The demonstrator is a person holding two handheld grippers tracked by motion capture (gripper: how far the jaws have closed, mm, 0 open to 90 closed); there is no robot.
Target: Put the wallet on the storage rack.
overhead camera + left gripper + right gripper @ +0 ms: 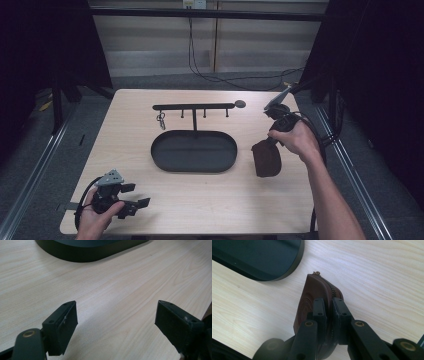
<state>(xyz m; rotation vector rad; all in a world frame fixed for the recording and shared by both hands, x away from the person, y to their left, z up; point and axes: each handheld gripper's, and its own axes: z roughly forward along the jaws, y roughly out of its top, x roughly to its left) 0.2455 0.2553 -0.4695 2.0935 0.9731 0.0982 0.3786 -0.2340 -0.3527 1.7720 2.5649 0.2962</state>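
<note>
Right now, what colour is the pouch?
Dark brown pouch, brassy zip; clearest in the right gripper view.

Counted on table (150, 200): one brown zip pouch (266, 159), one black oval tray (194, 151), one hook rack (194, 106), two grippers.

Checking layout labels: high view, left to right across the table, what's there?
Left hand-held gripper, open → key ring hanging on the rack → black oval tray → brown zip pouch → right hand-held gripper, shut on the pouch.

We hold a brown pouch (266, 159) in our right hand-held gripper (272, 141) beside the black oval tray (194, 168) on the counter (150, 200).
</note>
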